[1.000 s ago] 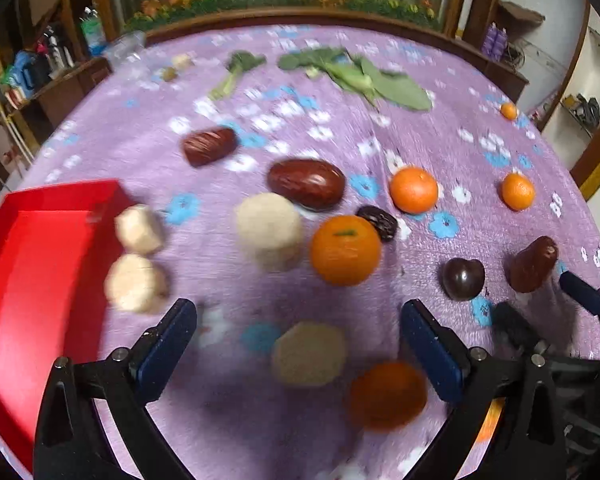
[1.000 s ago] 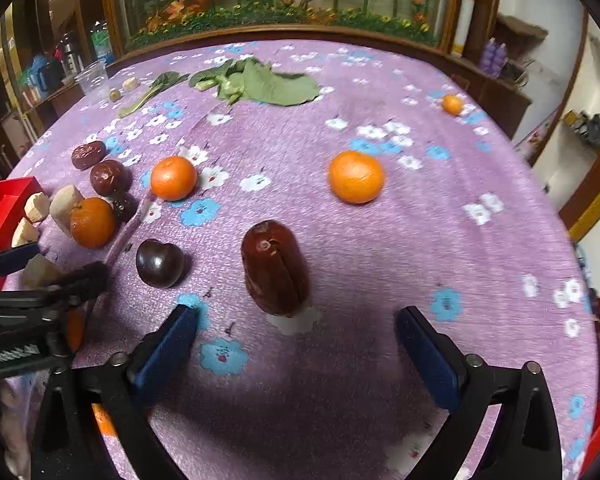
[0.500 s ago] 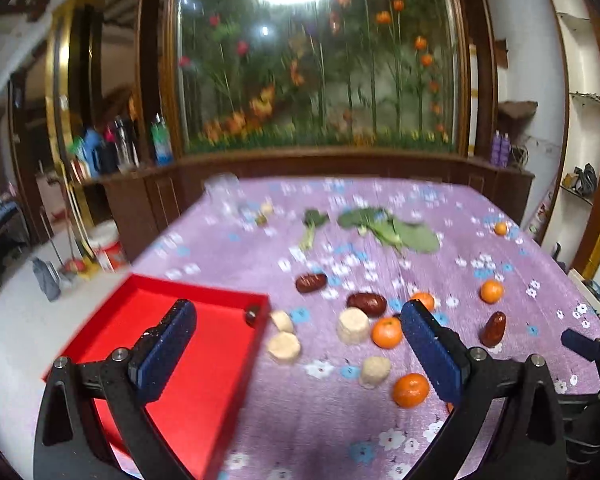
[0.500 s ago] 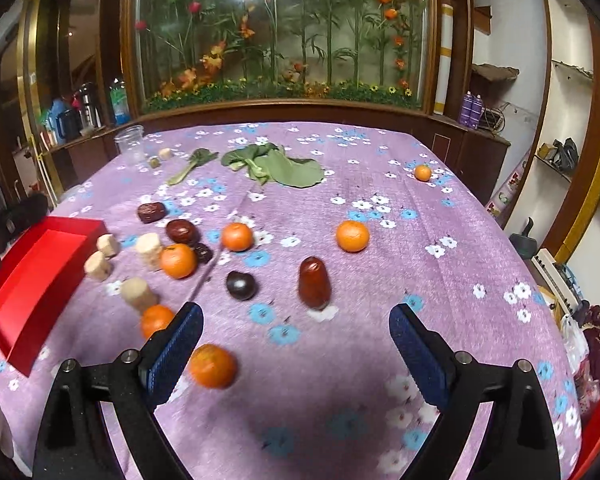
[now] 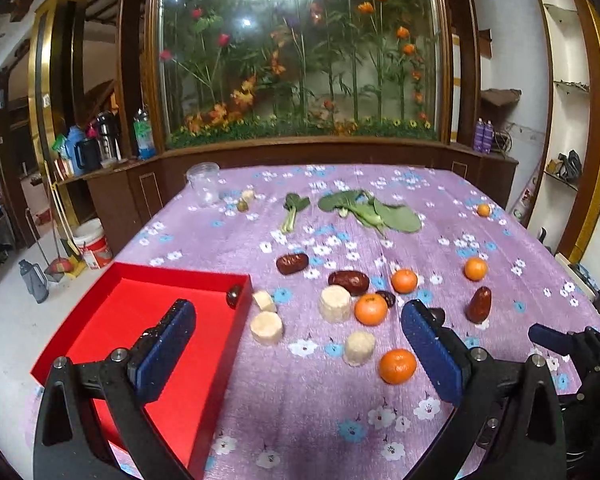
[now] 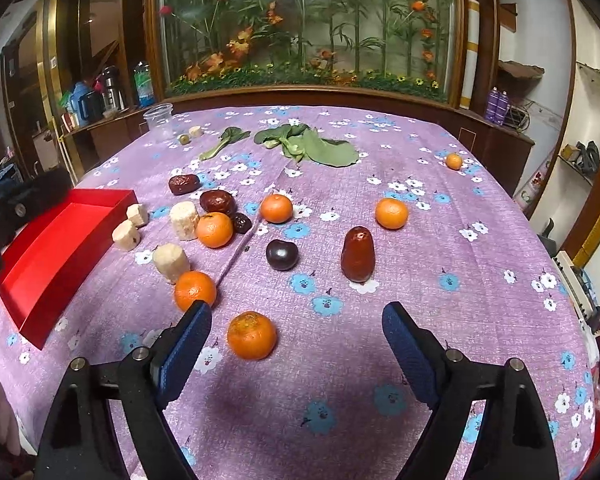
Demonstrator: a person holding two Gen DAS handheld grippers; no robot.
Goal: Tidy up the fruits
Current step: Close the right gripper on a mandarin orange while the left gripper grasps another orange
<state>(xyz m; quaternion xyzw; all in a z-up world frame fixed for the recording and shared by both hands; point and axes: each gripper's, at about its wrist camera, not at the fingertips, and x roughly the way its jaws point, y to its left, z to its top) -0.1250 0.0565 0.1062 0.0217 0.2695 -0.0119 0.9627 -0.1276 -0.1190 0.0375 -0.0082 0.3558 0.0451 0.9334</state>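
Both hand-held grippers, left (image 5: 298, 346) and right (image 6: 296, 344), now hover higher, empty, the right's wide jaws slightly narrowed

Right claw (image 6: 296, 350) (empty) above nearest orange (image 6: 252, 335).

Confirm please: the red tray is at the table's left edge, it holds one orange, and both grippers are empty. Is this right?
Not quite. The red tray holds no orange; the left wrist view shows one small dark fruit in its far corner. The rest stands: it sits at the left edge, and the left gripper and right gripper are empty.
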